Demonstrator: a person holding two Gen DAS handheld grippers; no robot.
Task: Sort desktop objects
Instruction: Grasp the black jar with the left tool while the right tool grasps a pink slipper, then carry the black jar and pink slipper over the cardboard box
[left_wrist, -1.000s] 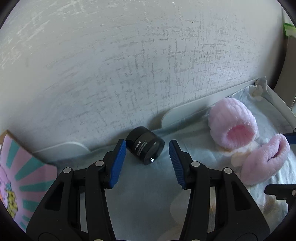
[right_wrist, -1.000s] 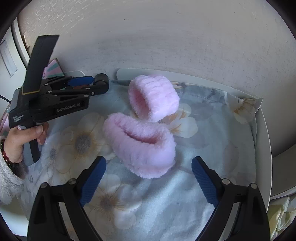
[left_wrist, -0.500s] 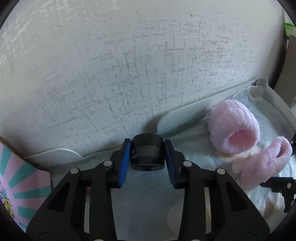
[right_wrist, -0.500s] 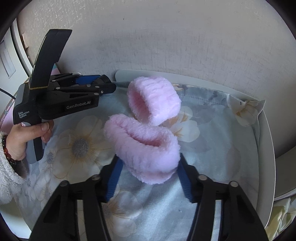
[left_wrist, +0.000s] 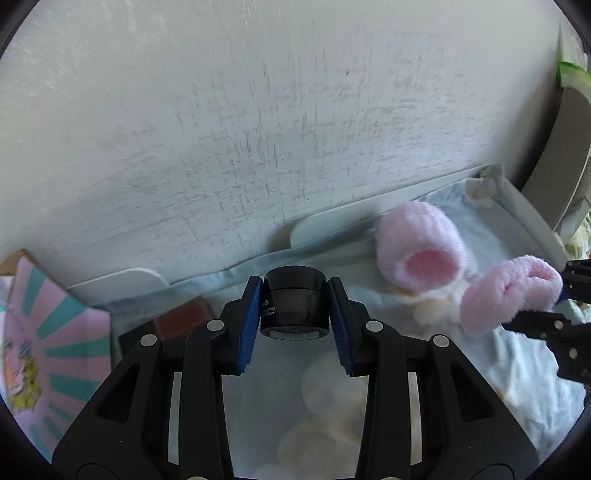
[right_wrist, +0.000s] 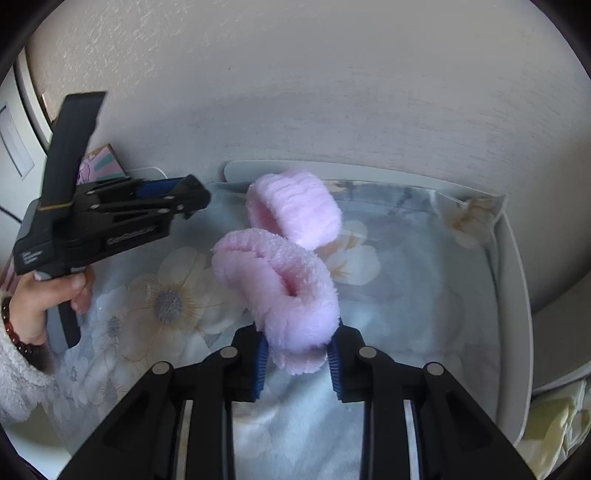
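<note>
Black round cream jar sits clamped between the left gripper's blue pads over the floral cloth, presumably for carrying elsewhere. Seen from the right wrist, the right gripper is closing, pads squeezing a fluffy pink wristband, its twin lying just behind.

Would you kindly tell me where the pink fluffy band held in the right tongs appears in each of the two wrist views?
Left wrist view: the held pink band is at the far right, with the right tongs reaching in from the edge.
Right wrist view: it sits low in the centre; the right tongs are closing on its near end.
Shared landmark: the other pink band, lying just behind it on the floral cloth.
</note>
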